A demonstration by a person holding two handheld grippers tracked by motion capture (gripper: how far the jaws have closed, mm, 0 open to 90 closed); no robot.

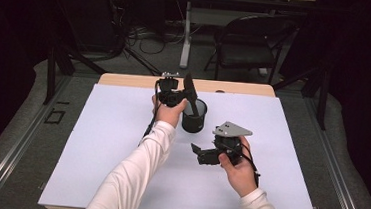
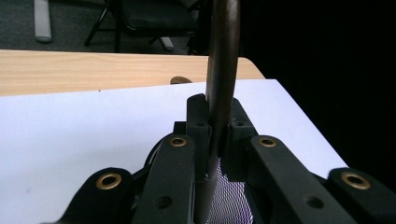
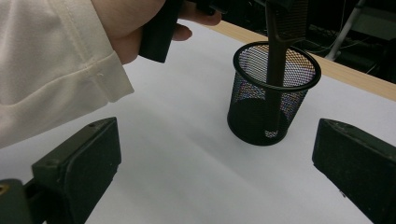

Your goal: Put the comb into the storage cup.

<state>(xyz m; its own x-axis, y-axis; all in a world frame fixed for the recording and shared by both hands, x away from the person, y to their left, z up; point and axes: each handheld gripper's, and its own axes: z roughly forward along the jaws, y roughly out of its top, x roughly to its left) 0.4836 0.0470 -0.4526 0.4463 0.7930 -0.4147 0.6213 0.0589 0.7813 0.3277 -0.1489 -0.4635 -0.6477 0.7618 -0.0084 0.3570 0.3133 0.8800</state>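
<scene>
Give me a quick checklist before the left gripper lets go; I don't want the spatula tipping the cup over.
1. Left gripper clamped on the spatula: ok.
2. Spatula handle inside the mesh cup: ok.
3. Handle end resting on the cup's bottom: cannot tell.
4. Cup upright on the white mat: ok.
5. Right gripper open, apart from the cup: ok.
6. Spatula standing straight rather than leaning: not ok, it tilts.

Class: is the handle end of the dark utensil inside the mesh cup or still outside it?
Inside: the utensil runs down past the mesh cup rim to its bottom.
</scene>
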